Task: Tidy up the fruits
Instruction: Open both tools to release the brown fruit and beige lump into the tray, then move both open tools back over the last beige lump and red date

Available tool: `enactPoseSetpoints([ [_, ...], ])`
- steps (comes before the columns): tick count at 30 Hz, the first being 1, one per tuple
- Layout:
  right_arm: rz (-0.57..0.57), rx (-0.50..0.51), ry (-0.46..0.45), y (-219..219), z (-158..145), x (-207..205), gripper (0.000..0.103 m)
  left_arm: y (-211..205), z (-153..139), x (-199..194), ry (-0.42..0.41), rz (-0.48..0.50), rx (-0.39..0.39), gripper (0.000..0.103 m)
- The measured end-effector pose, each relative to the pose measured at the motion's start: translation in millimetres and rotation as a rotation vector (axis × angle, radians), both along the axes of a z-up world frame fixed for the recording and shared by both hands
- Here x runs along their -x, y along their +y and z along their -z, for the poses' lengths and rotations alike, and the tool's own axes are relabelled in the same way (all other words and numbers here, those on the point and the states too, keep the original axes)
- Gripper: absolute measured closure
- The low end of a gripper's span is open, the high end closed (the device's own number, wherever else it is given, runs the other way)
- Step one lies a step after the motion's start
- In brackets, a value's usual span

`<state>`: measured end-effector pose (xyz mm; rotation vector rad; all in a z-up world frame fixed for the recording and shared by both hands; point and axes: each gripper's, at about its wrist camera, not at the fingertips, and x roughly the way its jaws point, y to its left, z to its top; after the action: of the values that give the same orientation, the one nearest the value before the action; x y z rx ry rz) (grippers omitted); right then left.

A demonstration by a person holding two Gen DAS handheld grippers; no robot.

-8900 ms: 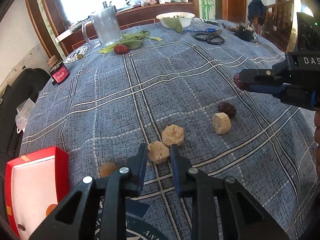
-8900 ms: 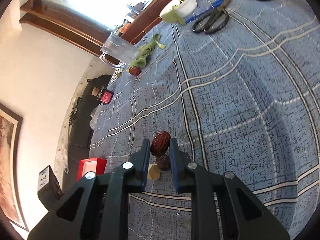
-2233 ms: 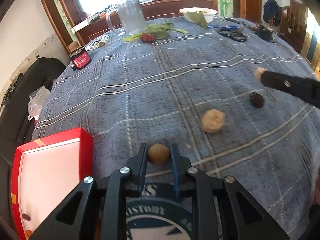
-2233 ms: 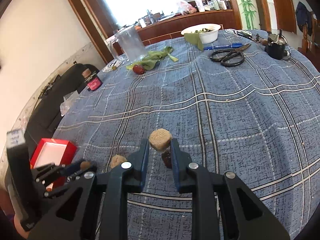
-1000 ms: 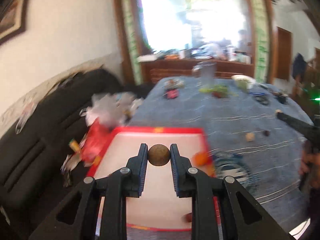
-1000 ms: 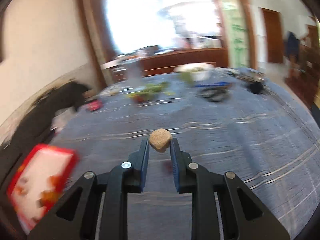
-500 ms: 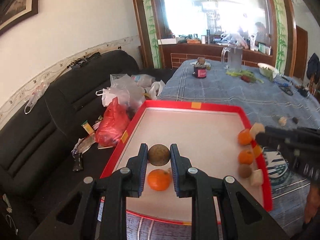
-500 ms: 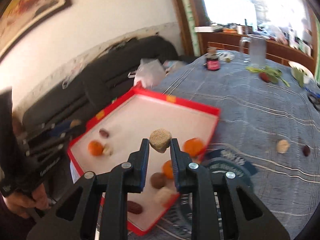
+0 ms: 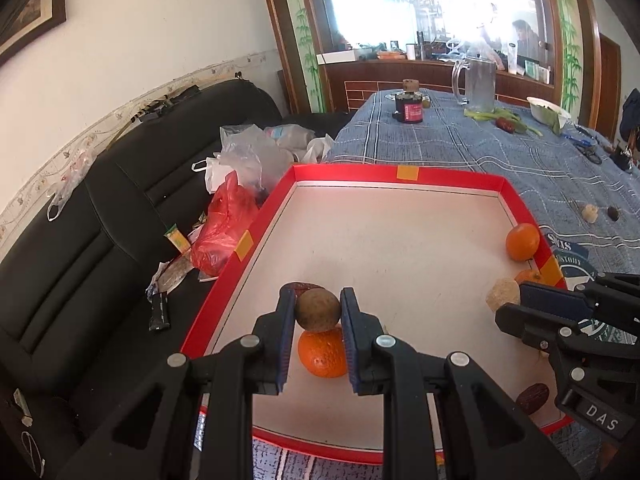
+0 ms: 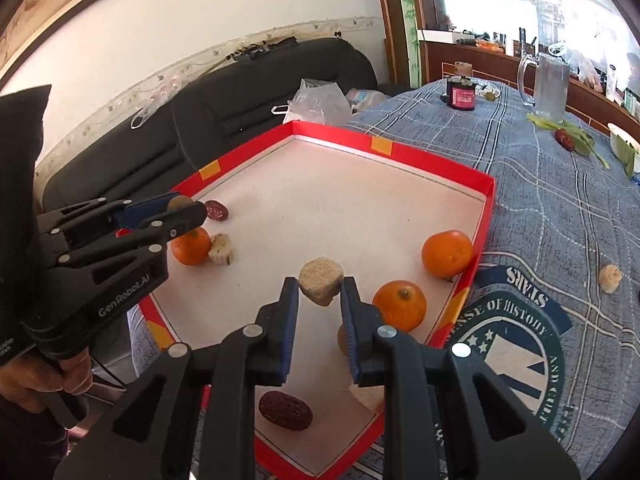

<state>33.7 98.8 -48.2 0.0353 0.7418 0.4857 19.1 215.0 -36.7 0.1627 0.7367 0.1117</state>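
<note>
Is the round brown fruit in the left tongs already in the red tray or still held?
Still held: the left tongs pinch the brown fruit above the red tray.

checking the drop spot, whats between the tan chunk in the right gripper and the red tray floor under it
Nothing: the right wrist view shows bare white floor of the red tray below the tan chunk; the nearest orange sits off to the side.

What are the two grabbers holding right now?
Left gripper: shut on a round brown fruit.
Right gripper: shut on a beige blocky chunk.
</note>
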Motion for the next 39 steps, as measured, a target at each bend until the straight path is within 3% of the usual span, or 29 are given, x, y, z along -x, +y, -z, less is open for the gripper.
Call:
enactPoseSetpoints([
  [5,0.005,0.006,0.002,0.2,4.6,-1.9,0.079,-0.8,3.9,-2.6,0.006,-0.018,-0.008,0.081],
  [6,-0.003,0.003,0.006,-0.5,4.0,-2.5,0.079,-1.5,4.3,-2.8,0.008,-0.018,-0.007,0.077],
  [7,-0.004,0.003,0.009,-1.2,3.0,-2.6,0.079,-2.9,5.0,-3.5,0.015,-0.023,-0.011,0.064],
  [10,-0.009,-0.005,0.005,-6.4,-1.0,-0.6,0.066,-7.6,6.5,-3.7,0.023,-0.037,-0.035,0.039],
  [14,-0.004,-0.075,-0.038,-23.2,-10.0,9.7,0.059,-13.8,3.3,-0.7,0.022,-0.045,-0.05,0.036],
  [19,0.034,-0.129,-0.097,-51.5,-18.5,25.9,0.054,-29.3,-7.5,3.8,-0.008,-0.033,-0.063,0.025],
  [32,0.366,-0.159,-0.084,-185.0,-12.5,28.9,0.052,-129.7,-27.5,-7.2,-0.047,0.166,-0.104,0.024],
  [39,0.489,-0.163,-0.112,-239.3,-21.0,37.2,0.052,-173.7,-38.7,-4.3,-0.079,0.255,-0.119,0.021],
])
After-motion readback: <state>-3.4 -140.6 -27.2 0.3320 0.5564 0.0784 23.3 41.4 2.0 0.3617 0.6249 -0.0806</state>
